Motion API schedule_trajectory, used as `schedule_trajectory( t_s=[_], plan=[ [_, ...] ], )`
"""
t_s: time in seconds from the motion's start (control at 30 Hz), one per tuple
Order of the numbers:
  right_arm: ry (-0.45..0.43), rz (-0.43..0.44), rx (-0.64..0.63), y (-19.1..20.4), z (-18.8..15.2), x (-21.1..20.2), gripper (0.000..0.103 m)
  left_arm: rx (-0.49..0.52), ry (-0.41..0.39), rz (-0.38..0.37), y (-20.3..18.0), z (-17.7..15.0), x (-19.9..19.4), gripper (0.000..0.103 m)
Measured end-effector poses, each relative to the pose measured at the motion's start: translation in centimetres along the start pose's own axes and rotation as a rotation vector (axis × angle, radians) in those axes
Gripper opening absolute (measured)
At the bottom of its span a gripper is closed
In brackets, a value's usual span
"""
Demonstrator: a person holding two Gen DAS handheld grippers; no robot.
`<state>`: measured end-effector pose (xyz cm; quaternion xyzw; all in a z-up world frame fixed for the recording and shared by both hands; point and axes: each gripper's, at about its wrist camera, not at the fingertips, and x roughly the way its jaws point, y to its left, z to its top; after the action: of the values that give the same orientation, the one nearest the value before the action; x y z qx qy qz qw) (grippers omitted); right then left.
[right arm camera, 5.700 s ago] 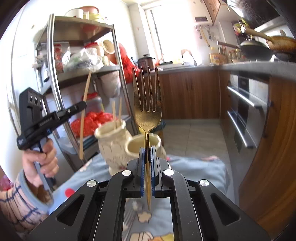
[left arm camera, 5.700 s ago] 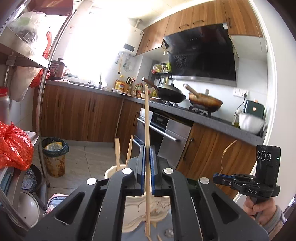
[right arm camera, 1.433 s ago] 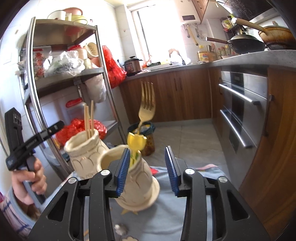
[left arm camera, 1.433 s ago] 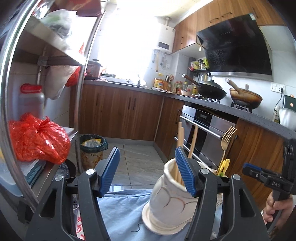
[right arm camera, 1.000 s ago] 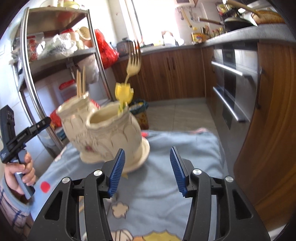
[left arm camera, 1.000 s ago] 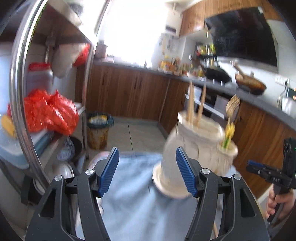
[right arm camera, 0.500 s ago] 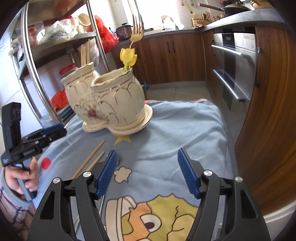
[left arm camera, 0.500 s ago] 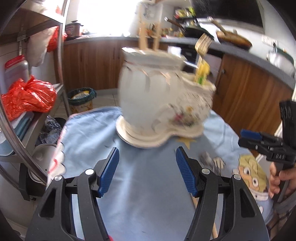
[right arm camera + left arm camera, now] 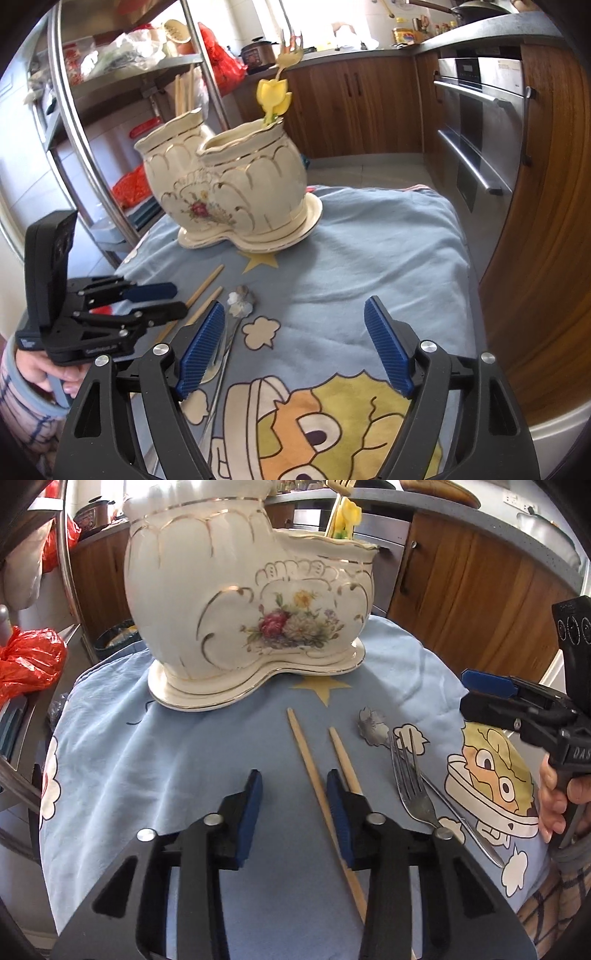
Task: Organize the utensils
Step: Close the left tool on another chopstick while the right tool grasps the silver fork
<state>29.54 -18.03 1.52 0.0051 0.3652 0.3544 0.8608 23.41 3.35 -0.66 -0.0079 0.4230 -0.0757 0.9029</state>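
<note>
The left gripper [image 9: 293,805] hovers low over the blue cartoon-print cloth [image 9: 155,760] with its jaws open and empty. One wooden chopstick [image 9: 314,775] lies on the cloth between the jaws, close to the right-hand pad [image 9: 341,819]. A second, shorter-looking chopstick [image 9: 341,751] lies just beside it, its near end hidden behind that pad.

To the right of the chopsticks lie a steel fork [image 9: 410,779] and a spoon [image 9: 373,725] with a patterned bowl. The fork overlaps the spoon's handle.

The right gripper [image 9: 293,345] is held above the same cloth with its jaws wide open and empty. Its left pad [image 9: 201,347] sits over the fork.

The ceramic utensil holder [image 9: 236,602], white with gold trim and a floral motif, stands upright at the far part of the cloth. Its taller compartment holds chopsticks [image 9: 184,94]. Its lower compartment holds a gold fork [image 9: 290,51] and a yellow tulip-shaped utensil [image 9: 273,98].

A metal shelf rack [image 9: 122,122] stands beside the cloth-covered surface.
</note>
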Motion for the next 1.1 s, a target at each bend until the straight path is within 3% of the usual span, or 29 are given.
schedule_trajectory(
  t_s=[0.2, 0.43, 0.57, 0.77, 0.9, 1.1],
  plan=[
    [0.034, 0.023, -0.07, 2.8, -1.2, -0.4, 0.077, 0.046, -0.003, -0.003, -0.2, -0.4, -0.3, 0.01],
    [0.096, 0.017, -0.165, 7.6, -3.2, -1.0, 0.057, 0.03, -0.011, 0.007, 1.4, -0.9, -1.4, 0.009],
    [0.161, -0.001, -0.207, 9.6, -4.5, -0.1, 0.051, 0.017, -0.016, 0.01, 2.6, -1.3, -2.0, 0.007],
    [0.228, -0.061, -0.238, 10.5, -4.9, 1.6, 0.03, 0.013, -0.016, -0.007, 3.5, -1.8, -2.7, 0.007],
    [0.241, -0.026, -0.241, 10.5, -4.6, 2.2, 0.017, 0.007, -0.027, -0.007, 3.9, -2.0, -3.2, 0.007],
    [0.315, -0.037, -0.319, 11.5, -3.7, 3.0, 0.014, 0.001, -0.016, -0.007, 4.4, -2.0, -3.2, 0.007]
  ],
)
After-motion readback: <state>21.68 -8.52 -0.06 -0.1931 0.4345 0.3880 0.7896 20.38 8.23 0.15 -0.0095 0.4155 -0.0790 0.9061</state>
